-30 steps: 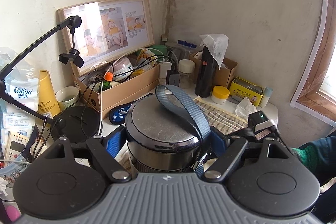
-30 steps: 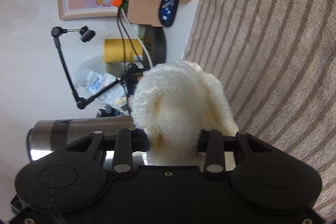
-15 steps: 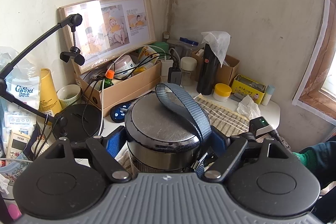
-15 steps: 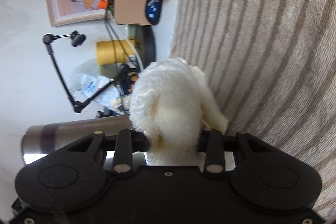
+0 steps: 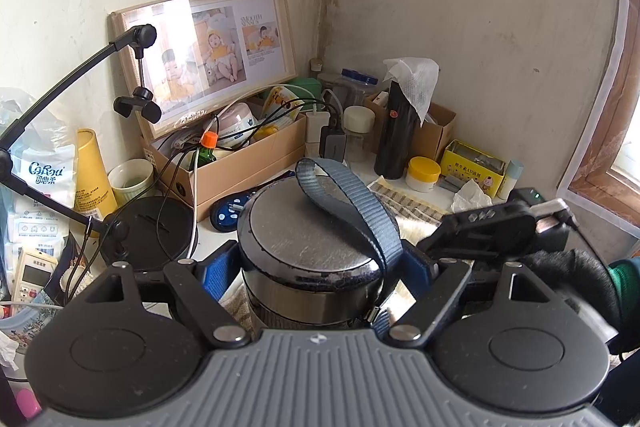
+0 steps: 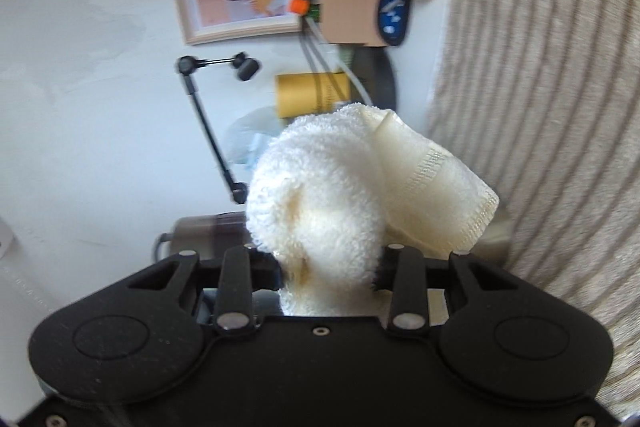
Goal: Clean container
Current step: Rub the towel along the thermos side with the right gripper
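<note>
A round steel container [image 5: 308,243] with a brushed lid and a blue strap handle [image 5: 352,203] fills the middle of the left wrist view. My left gripper [image 5: 316,267] is shut on it, its blue pads pressed against both sides. In the right wrist view, which is rolled sideways, my right gripper [image 6: 330,263] is shut on a bunched white fluffy cloth [image 6: 320,195]. The container's steel side [image 6: 208,231] shows just left of the cloth. The right gripper's black body [image 5: 492,227] hovers at the container's right side, with a gloved hand [image 5: 568,279] behind it.
A striped beige mat [image 6: 540,107] lies under the work. Behind stand a cardboard box [image 5: 240,163] of cables and bottles, a framed photo [image 5: 208,55], a black arm stand [image 5: 144,231], a yellow tube [image 5: 92,171], a black bottle [image 5: 396,131], jars and a yellow tin [image 5: 472,163].
My right gripper has risen with the cloth and tilted, and its body now shows higher beside the container in the left wrist view. The left gripper and container have stayed put.
</note>
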Demonstrator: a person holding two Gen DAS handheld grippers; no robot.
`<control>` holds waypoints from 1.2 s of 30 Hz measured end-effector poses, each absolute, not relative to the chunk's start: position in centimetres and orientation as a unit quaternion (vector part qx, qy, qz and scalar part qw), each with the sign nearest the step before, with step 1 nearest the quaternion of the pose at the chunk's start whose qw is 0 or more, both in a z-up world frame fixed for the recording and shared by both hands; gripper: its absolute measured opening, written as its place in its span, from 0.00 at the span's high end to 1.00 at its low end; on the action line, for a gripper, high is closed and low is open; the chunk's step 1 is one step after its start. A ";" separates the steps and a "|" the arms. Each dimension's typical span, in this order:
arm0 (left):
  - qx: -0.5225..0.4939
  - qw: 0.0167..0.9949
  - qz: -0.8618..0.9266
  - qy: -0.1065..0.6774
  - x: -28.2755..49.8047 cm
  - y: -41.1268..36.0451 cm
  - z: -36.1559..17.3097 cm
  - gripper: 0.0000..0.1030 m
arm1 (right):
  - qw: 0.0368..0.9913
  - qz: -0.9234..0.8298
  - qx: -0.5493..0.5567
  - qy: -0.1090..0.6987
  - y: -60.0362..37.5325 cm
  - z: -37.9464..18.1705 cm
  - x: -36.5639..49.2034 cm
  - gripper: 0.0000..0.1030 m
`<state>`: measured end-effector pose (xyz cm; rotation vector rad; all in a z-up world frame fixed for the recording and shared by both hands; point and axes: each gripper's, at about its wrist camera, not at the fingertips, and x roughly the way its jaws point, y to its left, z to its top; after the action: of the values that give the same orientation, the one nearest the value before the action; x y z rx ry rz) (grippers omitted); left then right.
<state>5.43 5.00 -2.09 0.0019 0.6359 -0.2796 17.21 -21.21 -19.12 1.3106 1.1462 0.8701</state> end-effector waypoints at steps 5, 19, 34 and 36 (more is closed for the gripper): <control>0.001 0.940 -0.137 0.313 5.5 5.0 -2.1 0.20 | 0.553 0.391 0.566 0.470 -21.3 -17.4 17.3 0.67; 0.141 0.906 -0.264 0.298 5.8 5.8 -2.3 0.21 | 0.551 0.439 0.547 0.452 -21.5 -14.1 18.0 0.67; -0.029 0.946 -0.054 0.318 5.0 2.7 -1.6 0.19 | 0.546 0.425 0.562 0.454 -21.0 -15.3 18.0 0.67; -0.031 0.950 -0.038 0.310 5.0 2.4 -1.6 0.19 | 0.545 0.423 0.562 0.456 -21.0 -15.5 18.0 0.67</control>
<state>4.95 2.42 -1.64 -0.0621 0.6297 -0.0767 17.97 -20.97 -15.53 1.3343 1.0828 1.0037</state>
